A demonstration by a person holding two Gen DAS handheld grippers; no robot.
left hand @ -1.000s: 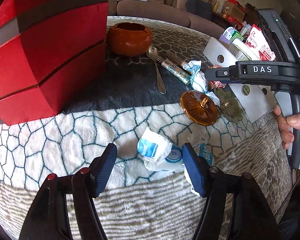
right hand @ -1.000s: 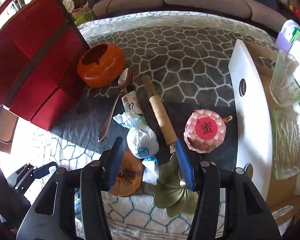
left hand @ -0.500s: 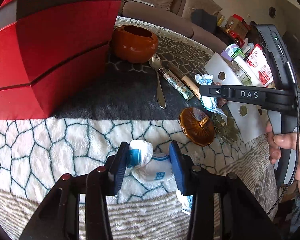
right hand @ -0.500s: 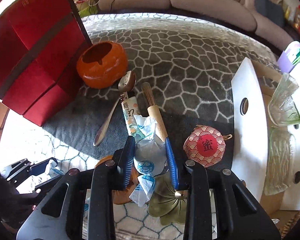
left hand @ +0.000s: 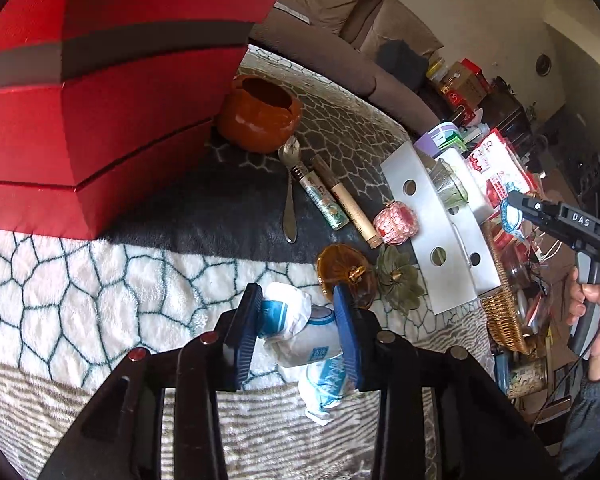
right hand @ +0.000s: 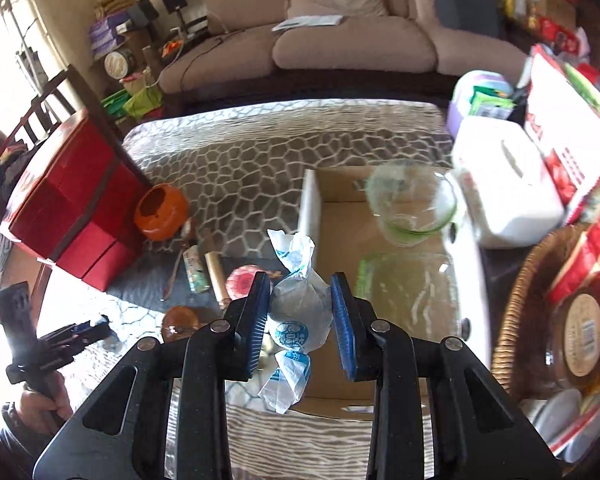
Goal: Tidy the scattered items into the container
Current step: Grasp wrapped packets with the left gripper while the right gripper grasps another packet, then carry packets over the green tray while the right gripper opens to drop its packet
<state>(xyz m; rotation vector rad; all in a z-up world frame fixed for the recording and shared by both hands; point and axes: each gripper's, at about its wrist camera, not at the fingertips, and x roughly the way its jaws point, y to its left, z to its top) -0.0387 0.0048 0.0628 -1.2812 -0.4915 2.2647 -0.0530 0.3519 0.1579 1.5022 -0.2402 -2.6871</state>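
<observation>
While two white-and-blue wrapped sweets leave the table (left hand: 100, 300), each rides in its own tool: the left tool (left hand: 298, 330) is closing its jaws on one wrapped sweet (left hand: 300, 328), pads pressed to it just above the blanket, and the right tool (right hand: 300, 312) clamps the other sweet (right hand: 298, 316) near the edge of the open cardboard box (right hand: 380, 360). Left behind on the patterned blanket lie one spoon (left hand: 290, 200), two tubes side by side (left hand: 324, 200), one pink round pouch (left hand: 394, 220), one amber lid (left hand: 346, 272), one green flower-shaped dish (left hand: 398, 280) and one orange pot (left hand: 260, 114) beside a red box (left hand: 80, 120). A beige sofa (right hand: 340, 32) stands behind. Only the right wrist view looks into the box, showing two glass pieces, a bowl (right hand: 412, 204) and a tray (right hand: 412, 292), and a wicker basket (right hand: 512, 312) beside it.
</observation>
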